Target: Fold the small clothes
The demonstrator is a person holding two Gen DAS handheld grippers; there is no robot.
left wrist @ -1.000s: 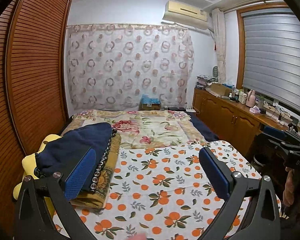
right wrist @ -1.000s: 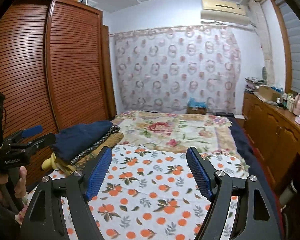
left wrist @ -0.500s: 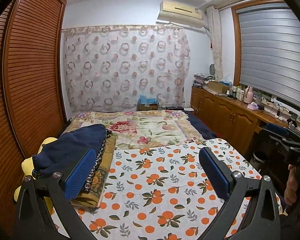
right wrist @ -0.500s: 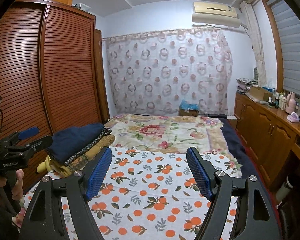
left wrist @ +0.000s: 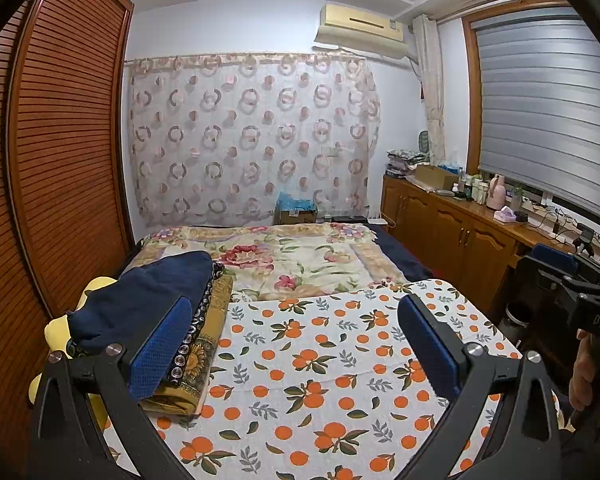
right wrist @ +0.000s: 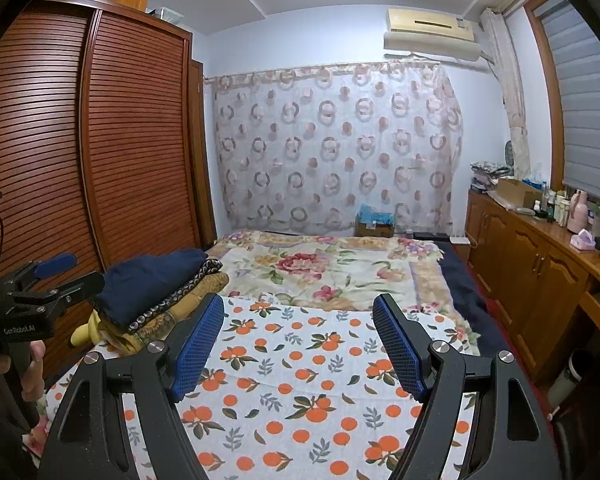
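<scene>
A stack of folded clothes lies at the bed's left side: a navy garment (left wrist: 140,296) on top, a dark patterned one and a yellow sunflower-print one (left wrist: 196,364) under it. The stack also shows in the right wrist view (right wrist: 152,280). My left gripper (left wrist: 296,344) is open and empty, raised above the orange-print cloth (left wrist: 320,360). My right gripper (right wrist: 298,344) is open and empty above the same cloth (right wrist: 300,392). Each gripper shows at the edge of the other's view: the right one (left wrist: 580,292), the left one (right wrist: 40,284).
A floral quilt (left wrist: 292,256) covers the far half of the bed. A slatted wooden wardrobe (left wrist: 60,160) runs along the left. A wooden cabinet (left wrist: 452,232) with bottles and boxes stands on the right. A yellow soft toy (left wrist: 60,332) lies beside the stack.
Both grippers have tilted upward, so more of the ceiling and far wall shows. Both stay open and empty. The clothes have not moved.
</scene>
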